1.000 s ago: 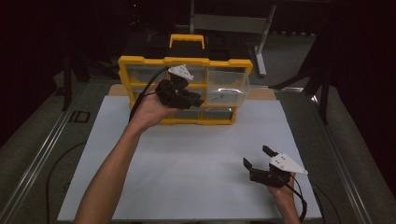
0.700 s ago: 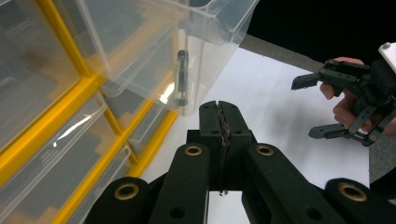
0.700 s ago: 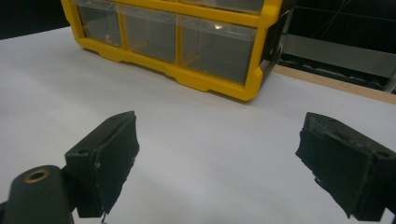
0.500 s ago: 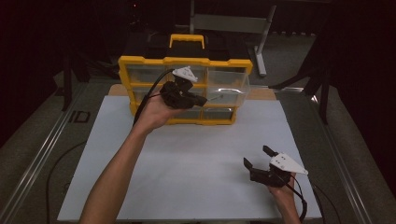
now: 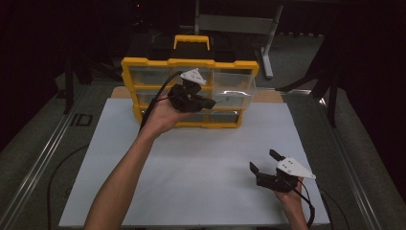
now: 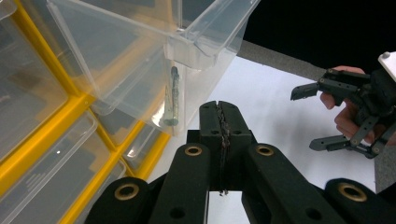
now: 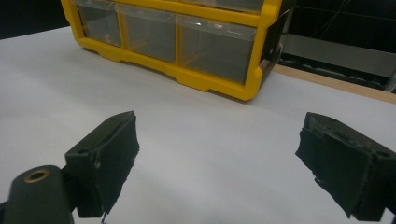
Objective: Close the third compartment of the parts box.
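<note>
Item: yellow drawer cabinet (image 5: 189, 62) with clear drawers, standing at the far edge of a white table top (image 5: 191, 158). One clear drawer (image 6: 140, 56) in the middle row was pulled partway out; it lay just ahead of and above the left gripper (image 5: 210, 102), holding a single metal anchor bolt (image 6: 171, 100) that rested against the drawer's front wall, just beyond the jaw tips and slightly to their left. Left gripper (image 6: 219, 112): clenched, jaws pressed flat together with nothing between them, having just been closing; held up in front of the cabinet's middle row, near the open drawer, with no contact to be made out. Right gripper (image 5: 264, 162): released, jaws spread wide and empty, low over the near right part of the table top, well apart from the cabinet, which stood ahead of it across bare white surface.
</note>
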The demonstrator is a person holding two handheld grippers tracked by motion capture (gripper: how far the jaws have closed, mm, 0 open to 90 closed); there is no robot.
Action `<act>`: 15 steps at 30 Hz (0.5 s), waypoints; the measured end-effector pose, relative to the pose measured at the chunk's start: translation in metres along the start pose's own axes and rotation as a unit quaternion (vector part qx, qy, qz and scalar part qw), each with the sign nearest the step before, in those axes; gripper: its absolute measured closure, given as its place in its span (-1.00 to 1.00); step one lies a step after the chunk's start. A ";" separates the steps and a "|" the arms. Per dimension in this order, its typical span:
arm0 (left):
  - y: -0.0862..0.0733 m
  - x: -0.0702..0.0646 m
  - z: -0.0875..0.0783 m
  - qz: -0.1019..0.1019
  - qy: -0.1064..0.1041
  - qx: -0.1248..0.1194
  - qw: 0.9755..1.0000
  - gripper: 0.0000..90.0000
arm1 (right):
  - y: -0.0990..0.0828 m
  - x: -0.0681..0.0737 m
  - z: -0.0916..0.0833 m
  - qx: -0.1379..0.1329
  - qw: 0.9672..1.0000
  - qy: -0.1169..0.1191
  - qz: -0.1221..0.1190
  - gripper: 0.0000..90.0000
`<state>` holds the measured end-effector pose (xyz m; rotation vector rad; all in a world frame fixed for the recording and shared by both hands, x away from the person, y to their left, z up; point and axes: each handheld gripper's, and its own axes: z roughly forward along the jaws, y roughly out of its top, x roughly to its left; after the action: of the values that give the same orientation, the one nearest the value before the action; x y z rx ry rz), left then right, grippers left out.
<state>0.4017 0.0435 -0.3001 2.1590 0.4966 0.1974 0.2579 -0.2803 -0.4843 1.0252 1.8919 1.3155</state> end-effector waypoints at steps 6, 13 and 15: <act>0.002 -0.001 0.002 -0.005 0.004 -0.007 1.000 1.00 | 0.000 0.000 0.000 0.000 1.000 0.000 0.001 -0.74; 0.007 -0.003 0.006 -0.004 0.003 -0.013 1.000 1.00 | 0.000 0.001 0.001 0.001 1.000 0.001 0.001 -0.74; 0.009 -0.003 0.007 -0.004 0.004 -0.015 1.000 1.00 | 0.000 0.001 0.001 0.001 1.000 0.001 0.001 -0.74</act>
<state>0.4037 0.0325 -0.2973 2.1273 0.5040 0.2070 0.2582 -0.2794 -0.4848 1.0272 1.8949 1.3152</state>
